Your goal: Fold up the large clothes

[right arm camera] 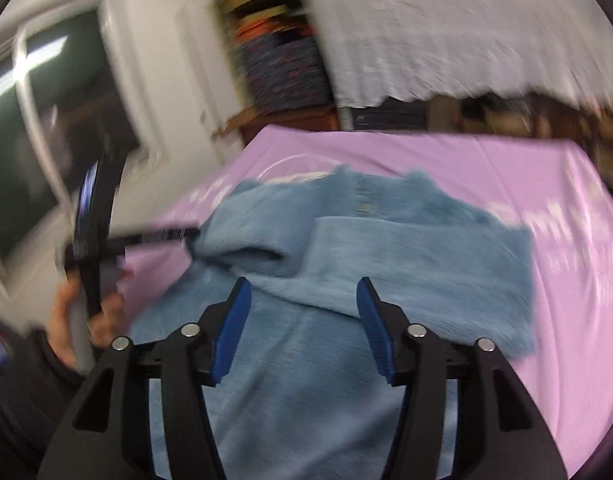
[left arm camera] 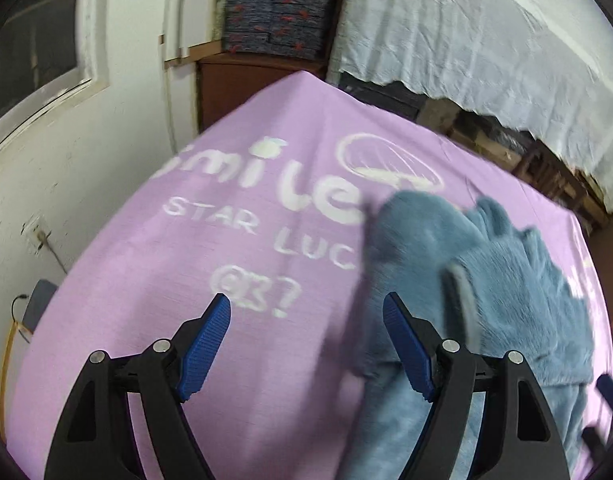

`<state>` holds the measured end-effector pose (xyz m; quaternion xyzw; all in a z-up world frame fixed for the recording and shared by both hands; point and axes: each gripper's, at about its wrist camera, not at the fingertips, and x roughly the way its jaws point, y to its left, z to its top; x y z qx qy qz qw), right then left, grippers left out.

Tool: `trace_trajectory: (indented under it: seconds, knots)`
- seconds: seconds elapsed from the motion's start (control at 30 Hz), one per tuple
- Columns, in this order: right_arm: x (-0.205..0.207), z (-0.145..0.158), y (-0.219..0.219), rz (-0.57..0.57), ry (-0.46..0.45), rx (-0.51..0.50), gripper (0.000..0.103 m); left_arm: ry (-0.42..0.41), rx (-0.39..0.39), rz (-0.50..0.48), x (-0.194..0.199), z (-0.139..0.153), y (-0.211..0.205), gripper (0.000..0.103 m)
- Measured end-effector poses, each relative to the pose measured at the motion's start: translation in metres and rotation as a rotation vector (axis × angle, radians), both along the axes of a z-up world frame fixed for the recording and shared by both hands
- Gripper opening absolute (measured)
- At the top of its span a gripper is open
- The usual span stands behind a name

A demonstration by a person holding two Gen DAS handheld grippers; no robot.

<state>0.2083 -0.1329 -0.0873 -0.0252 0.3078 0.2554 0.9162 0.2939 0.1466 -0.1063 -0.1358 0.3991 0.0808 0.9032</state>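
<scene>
the counter (left arm camera: pixel 146 320), draped in a lilac cloth (right arm camera: pixel 426 168) printed with white lettering, filled most of both views. on it lay the blue fleece garment (right arm camera: pixel 386 256), partly folded, with 1 flap doubled over its middle and its nearer part running down under the right camera (the right wrist view was badly blurred). in the left wrist view the same garment (left arm camera: pixel 486 272) sat toward the right side of the cloth, beside the lettering. behind the counter hung a white crinkled sheet (left arm camera: pixel 466 32), next to a stack of grey speckled mats (left arm camera: pixel 278 12) on a brown cabinet. the left hand-held gripper (left arm camera: pixel 306 316) stood released over bare cloth, nothing between its blue pads. the right hand-held gripper (right arm camera: pixel 304 300) was likewise released above the fleece, gripping none of it. a person's hand (right arm camera: pixel 70 320) held the left tool's handle at the counter's left edge.
</scene>
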Motion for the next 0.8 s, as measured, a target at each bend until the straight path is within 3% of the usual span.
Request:
trace_trajectory:
  seconds: [0.23, 0.43, 0.5, 0.67, 0.8]
  knots:
    - [-0.004, -0.013, 0.118, 0.129, -0.175, -0.355, 0.058, 0.027, -0.063, 0.037, 0.001, 0.000, 0.020, 0.079]
    - [0.022, -0.029, 0.151, 0.104, -0.186, -0.478, 0.057, 0.017, -0.023, 0.040, -0.002, 0.006, 0.017, 0.079]
    - [0.036, -0.036, 0.152, 0.084, -0.162, -0.498, 0.056, 0.017, -0.031, 0.037, -0.002, 0.006, 0.017, 0.079]
    - [0.059, -0.036, 0.144, 0.054, -0.096, -0.421, 0.053, 0.031, -0.066, 0.032, 0.000, 0.002, 0.020, 0.079]
    - [0.064, -0.038, 0.139, 0.044, -0.060, -0.387, 0.043, 0.035, -0.057, 0.024, 0.001, 0.002, 0.016, 0.079]
